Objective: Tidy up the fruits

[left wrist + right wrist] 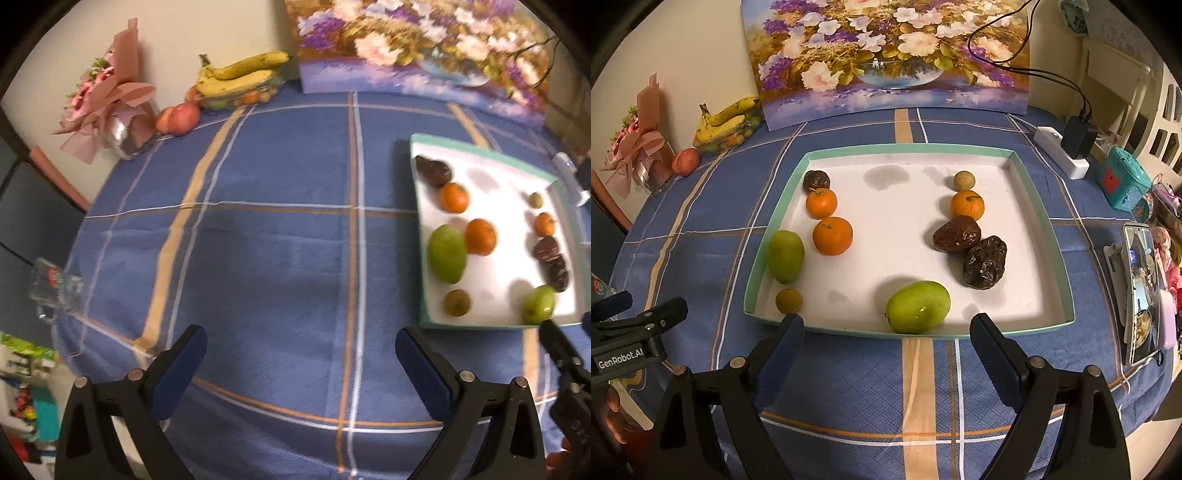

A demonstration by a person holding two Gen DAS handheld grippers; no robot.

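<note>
A shallow white tray with a teal rim (908,149) (480,147) holds fruit in two columns. On its left: a dark wrinkled fruit (816,181), two oranges (821,202) (833,235), a green mango (785,255) and a small brown fruit (789,301). On its right: a small tan fruit (963,180), an orange (967,205), two dark wrinkled fruits (956,234) (984,262). A second green mango (918,306) lies at the front rim. My right gripper (888,341) stands open just before that mango, holding nothing. My left gripper (301,350) is open over bare cloth, left of the tray.
A blue plaid cloth covers the table (258,221). Bananas on a fruit box (240,79), an apple (183,118), a wrapped bouquet (107,99) and a flower painting (886,55) line the back. A power strip (1062,151), a teal box (1123,181) and a phone (1143,291) stand right.
</note>
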